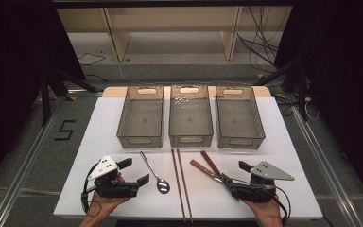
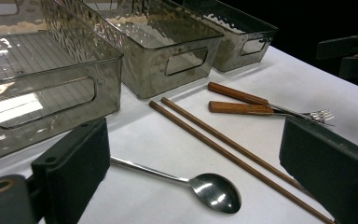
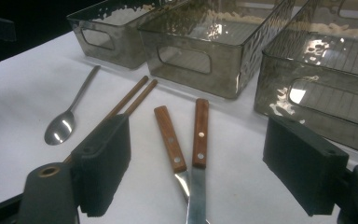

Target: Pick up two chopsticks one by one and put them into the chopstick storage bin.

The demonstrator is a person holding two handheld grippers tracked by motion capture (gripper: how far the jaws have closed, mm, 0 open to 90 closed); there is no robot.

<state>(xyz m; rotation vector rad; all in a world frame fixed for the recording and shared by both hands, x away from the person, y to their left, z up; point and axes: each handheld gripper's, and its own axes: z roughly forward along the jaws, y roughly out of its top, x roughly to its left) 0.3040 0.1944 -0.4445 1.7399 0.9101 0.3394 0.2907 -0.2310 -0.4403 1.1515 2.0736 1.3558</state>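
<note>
my left gripper (image 1: 133, 171) hangs spread, empty, the spoon (image 1: 155, 173) just ahead of its jaws. my right gripper (image 1: 238, 174) is spread too, over the fork (image 3: 171, 144) and knife (image 3: 198, 154). bare white table (image 1: 99, 137) lies between me and three bins (image 1: 191, 116).

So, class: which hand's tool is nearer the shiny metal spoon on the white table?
Left. The left tool sits just beside the metal spoon; the right tool is across the table, past the brown chopsticks.
</note>
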